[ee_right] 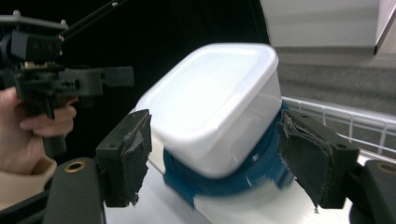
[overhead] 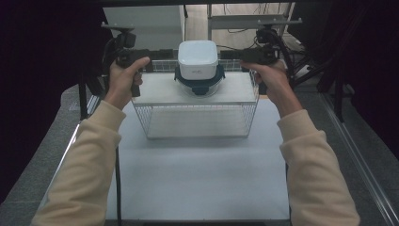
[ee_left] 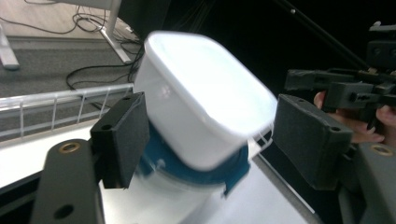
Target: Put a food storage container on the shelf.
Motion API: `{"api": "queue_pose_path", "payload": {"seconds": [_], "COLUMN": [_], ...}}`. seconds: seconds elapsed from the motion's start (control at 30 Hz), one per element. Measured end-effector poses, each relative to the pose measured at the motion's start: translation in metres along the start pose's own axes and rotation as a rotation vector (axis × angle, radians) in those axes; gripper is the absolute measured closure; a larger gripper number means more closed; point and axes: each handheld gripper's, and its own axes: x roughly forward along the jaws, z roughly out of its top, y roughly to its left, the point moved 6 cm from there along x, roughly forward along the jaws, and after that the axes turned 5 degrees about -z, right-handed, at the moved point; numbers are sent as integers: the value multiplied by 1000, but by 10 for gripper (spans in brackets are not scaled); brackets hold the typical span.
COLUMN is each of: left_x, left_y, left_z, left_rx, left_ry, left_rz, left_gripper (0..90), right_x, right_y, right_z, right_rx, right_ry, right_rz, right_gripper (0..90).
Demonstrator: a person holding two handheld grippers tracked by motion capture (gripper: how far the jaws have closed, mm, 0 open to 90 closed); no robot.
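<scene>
White tub [ee_left: 205, 102] sits upside down on a blue-lidded glass bowl [overhead: 200, 85], mid-rear of the wire shelf [overhead: 155, 92]. Left gripper [ee_left: 219, 135] stands wide, foam pads clear of the smooth, rounded-square plastic; right gripper [ee_right: 215, 158] stands wide too, pads off. Only its view reveals torn, frayed pad foam [ee_right: 133, 156]. The high view alone shows a faint grey mark on the tub's side, unreadable.

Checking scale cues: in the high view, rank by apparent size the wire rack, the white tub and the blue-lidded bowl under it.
1. Wire rack, by far the largest.
2. White tub and blue-lidded bowl: similar footprint; the tub hides much of the bowl, so no ranking.
</scene>
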Motion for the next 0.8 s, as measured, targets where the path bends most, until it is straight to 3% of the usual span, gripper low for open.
{"api": "queue_pose_path", "payload": {"seconds": [0.03,0.2,0.27,0.3,0.33,0.4,0.5,0.53,0.57,0.63,0.67,0.73,0.8], "left_x": [-6,-21,-23,-27,-27,-35,-39,-39,-40,-41,-41,-40,-39], "left_y": [-2,-3,-4,-4,-4,-6,-7,-7,-7,-7,-7,-6,-6], "left_z": [-11,-47,-55,-69,-69,-95,-115,-115,-124,-146,-146,-166,-173], "left_rx": [28,83,85,92,92,117,144,144,155,170,170,176,171], "left_ry": [1,9,14,23,23,30,45,45,49,82,82,112,114], "left_rz": [8,68,71,75,75,88,107,107,111,113,113,115,113], "left_gripper": [258,267,267,266,266,267,267,267,267,267,267,265,265], "right_x": [-4,-22,-28,-31,-31,-40,-47,-49,-49,-53,-53,-55,-55], "right_y": [0,-2,-4,-4,-4,-6,-8,-9,-9,-14,-14,-21,-22], "right_z": [-6,-41,-58,-63,-63,-86,-108,-116,-116,-145,-145,-170,-176], "right_rx": [-21,-110,-134,-143,-143,-170,-186,-191,-191,-201,-201,-179,-182], "right_ry": [-1,20,21,17,17,8,7,15,15,22,22,40,45], "right_rz": [-5,-47,-60,-63,-63,-72,-87,-90,-90,-105,-105,-103,-105], "right_gripper": [248,242,241,241,241,241,241,239,239,239,239,239,239]}}
